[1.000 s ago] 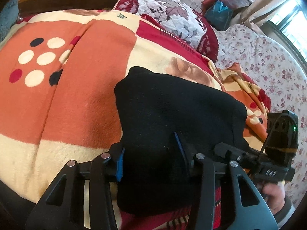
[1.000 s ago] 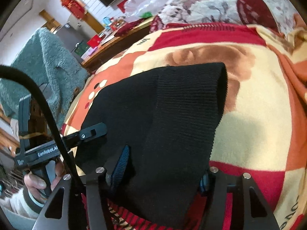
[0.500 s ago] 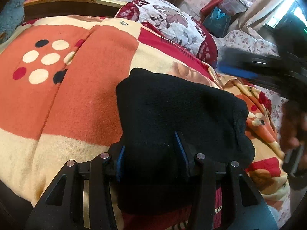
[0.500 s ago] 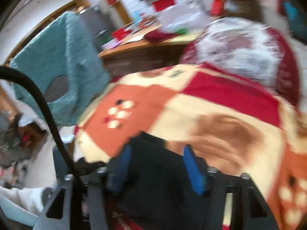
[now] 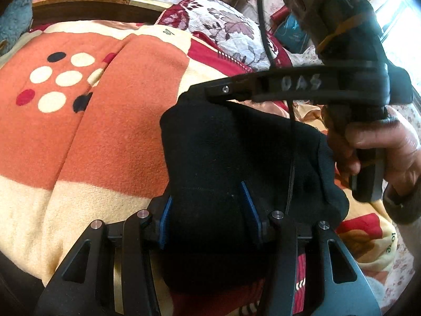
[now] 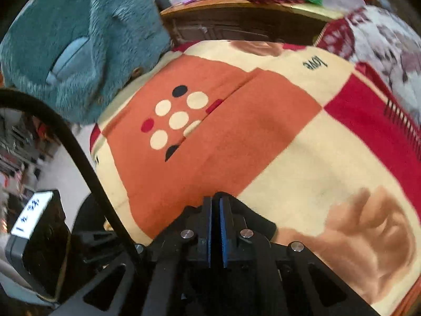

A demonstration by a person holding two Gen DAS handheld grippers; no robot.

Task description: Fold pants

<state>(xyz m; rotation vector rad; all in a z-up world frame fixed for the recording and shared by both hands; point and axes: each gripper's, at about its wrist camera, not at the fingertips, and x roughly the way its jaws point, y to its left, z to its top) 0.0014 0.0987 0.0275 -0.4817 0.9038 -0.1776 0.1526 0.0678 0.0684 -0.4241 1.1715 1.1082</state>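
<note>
The black pants (image 5: 231, 158) lie folded into a compact bundle on the patterned blanket (image 5: 105, 137). My left gripper (image 5: 210, 218) is open, its blue-padded fingers (image 5: 165, 221) standing on either side of the bundle's near edge. My right gripper (image 6: 216, 226) is shut with nothing between its pads, raised above the pants' far left corner; its body (image 5: 302, 84) crosses the upper right of the left wrist view. In the right wrist view only a black sliver of pants (image 6: 268, 227) shows under the gripper.
A teal fleece garment (image 6: 79, 39) hangs at the bed's left edge. A wooden headboard shelf (image 6: 250, 15) with clutter runs along the back. A floral pillow (image 5: 226, 26) lies behind the pants.
My right gripper let go of the pants, lifted, swung left over the bundle and closed empty. The left gripper stayed open around the near edge.
</note>
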